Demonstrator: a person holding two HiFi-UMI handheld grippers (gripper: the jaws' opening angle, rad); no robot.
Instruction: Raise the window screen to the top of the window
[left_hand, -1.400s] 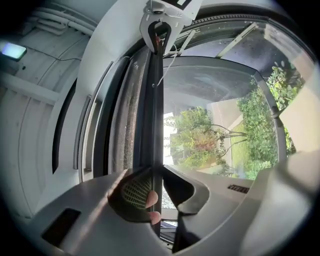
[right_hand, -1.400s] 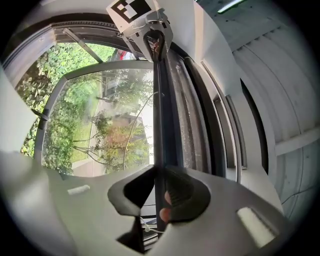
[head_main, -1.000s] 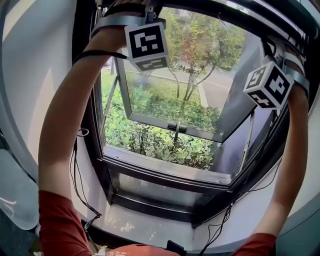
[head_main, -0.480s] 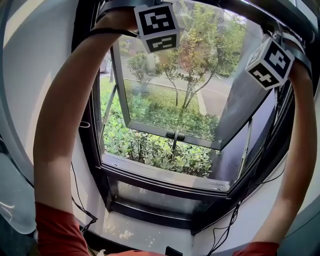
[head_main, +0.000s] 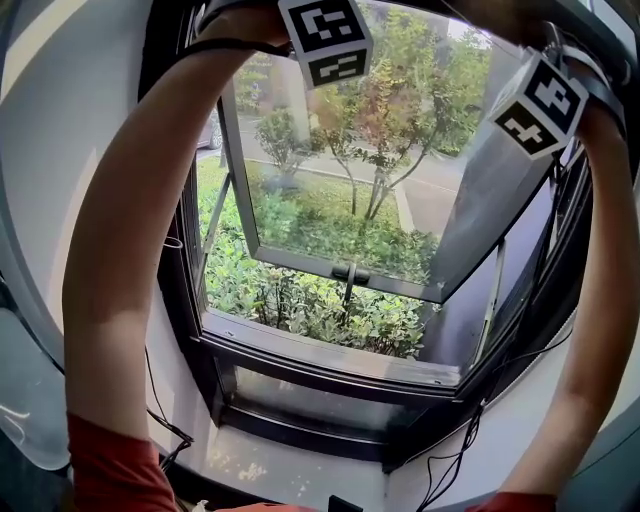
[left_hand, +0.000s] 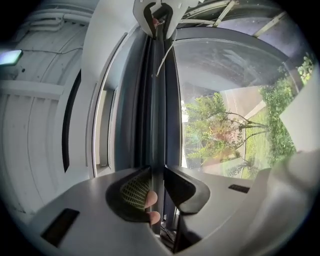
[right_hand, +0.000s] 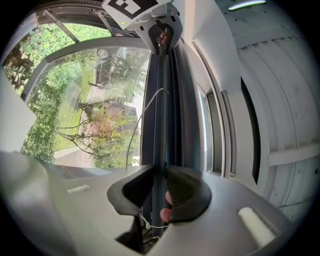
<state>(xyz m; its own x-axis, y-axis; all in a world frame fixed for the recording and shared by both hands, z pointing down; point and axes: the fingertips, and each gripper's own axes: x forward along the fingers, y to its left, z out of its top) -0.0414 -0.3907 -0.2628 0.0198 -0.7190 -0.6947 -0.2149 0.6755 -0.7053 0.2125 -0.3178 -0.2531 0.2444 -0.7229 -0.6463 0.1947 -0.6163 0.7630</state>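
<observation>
Backlit, bright outside
Daylight pours through the window (head_main: 340, 200); inside walls (head_main: 60, 150) lie shadowed, 3 fisheye views warp at edges.

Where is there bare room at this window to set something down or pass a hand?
Free: the ledge below the lower frame, and the gap between that frame and the tilted sash. Crowded: the top, where the left gripper and right gripper hold the screen bar, jaws opening; cables hang at right.

wall (head_main: 60, 150): pale grey | open sash (head_main: 300, 260): tilted outward | shrubs (head_main: 300, 300): sunlit outside | sill (head_main: 330, 347): grey | ceiling lamp (right_hand: 245, 5): lit
</observation>
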